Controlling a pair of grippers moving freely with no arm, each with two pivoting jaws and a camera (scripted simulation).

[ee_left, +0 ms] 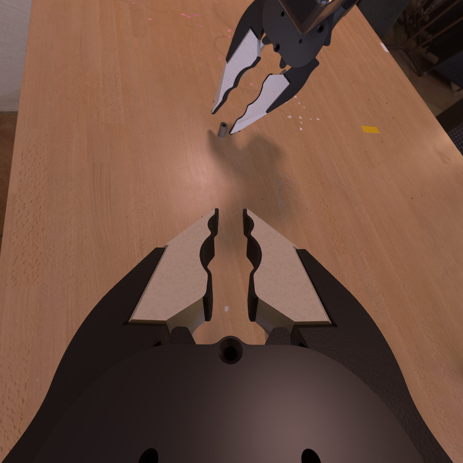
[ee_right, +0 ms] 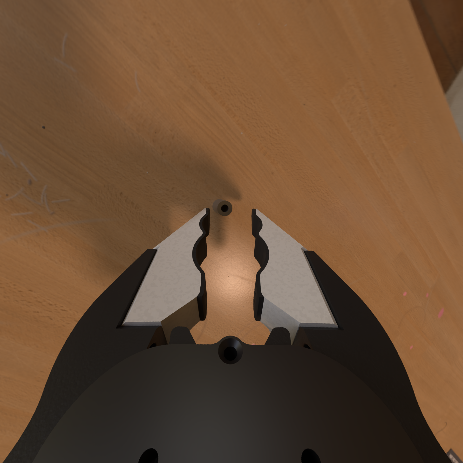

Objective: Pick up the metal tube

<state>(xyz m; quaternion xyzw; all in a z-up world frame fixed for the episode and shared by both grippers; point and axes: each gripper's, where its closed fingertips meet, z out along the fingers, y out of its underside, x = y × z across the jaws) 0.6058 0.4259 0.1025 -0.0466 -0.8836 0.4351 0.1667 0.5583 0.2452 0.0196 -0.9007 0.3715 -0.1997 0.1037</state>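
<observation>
A small grey metal tube stands upright on the wooden table. My right gripper hangs over it from the far side, open, its fingertips on either side of the tube and just above it. In the right wrist view the tube shows end-on, its dark bore facing me, just beyond the open right gripper and nearer its left fingertip. My left gripper is open and empty, well short of the tube on the near side.
A small yellow patch lies on the table to the right. White and pink paint specks and pale scratches mark the wood. The table's right edge drops to dark furniture; the left edge meets a pale wall.
</observation>
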